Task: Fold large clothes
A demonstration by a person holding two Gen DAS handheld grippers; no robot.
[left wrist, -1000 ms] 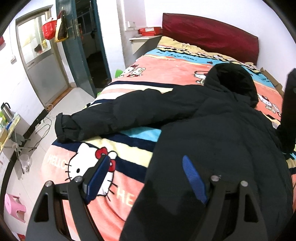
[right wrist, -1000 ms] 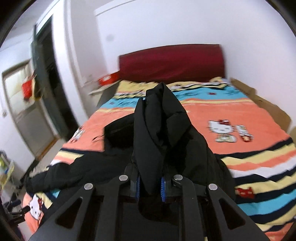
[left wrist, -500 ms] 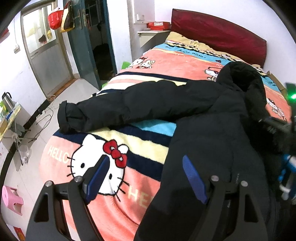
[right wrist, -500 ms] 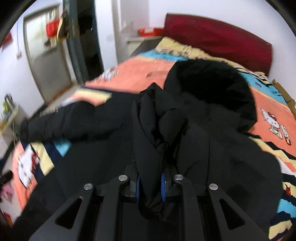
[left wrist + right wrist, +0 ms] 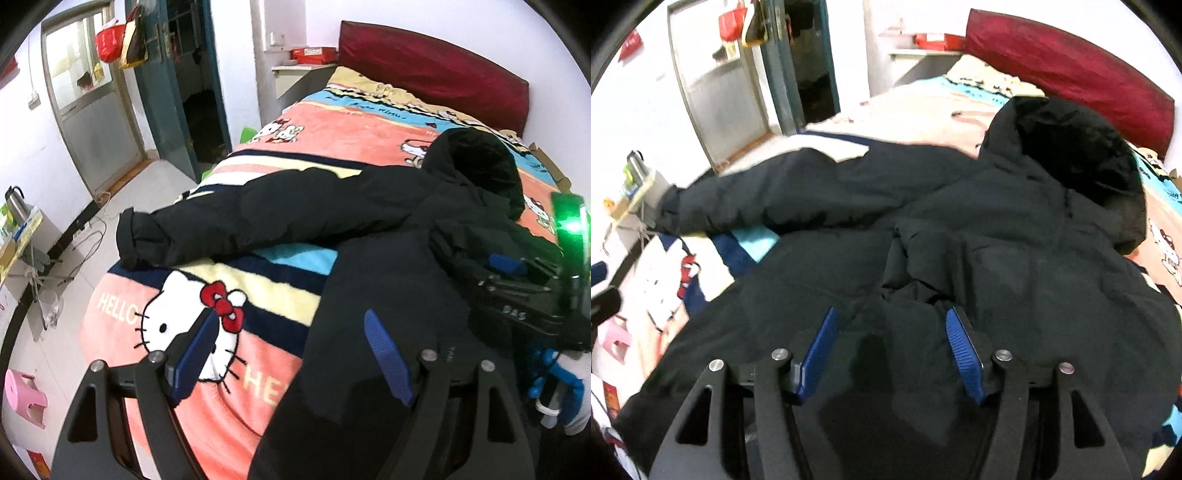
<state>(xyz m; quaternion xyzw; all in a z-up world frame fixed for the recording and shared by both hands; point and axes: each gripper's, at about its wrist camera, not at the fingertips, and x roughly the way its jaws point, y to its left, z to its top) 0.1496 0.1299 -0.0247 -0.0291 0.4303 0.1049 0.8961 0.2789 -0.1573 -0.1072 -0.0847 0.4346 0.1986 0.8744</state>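
A: Where is the black jacket seen?
B: Spread across the striped blanket, mid-frame; one sleeve is stretched toward the left.
A: Grippers?
B: Left gripper is held wide apart, nothing clamped. Right gripper is parted over a folded-in sleeve.

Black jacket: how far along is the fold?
Done: one sleeve lies folded across the black jacket's body, bunched ahead of the open right tongs. In hand: nothing; the left tongs are open too. Left: the other sleeve, stretched out over the blanket, then the body and hood.
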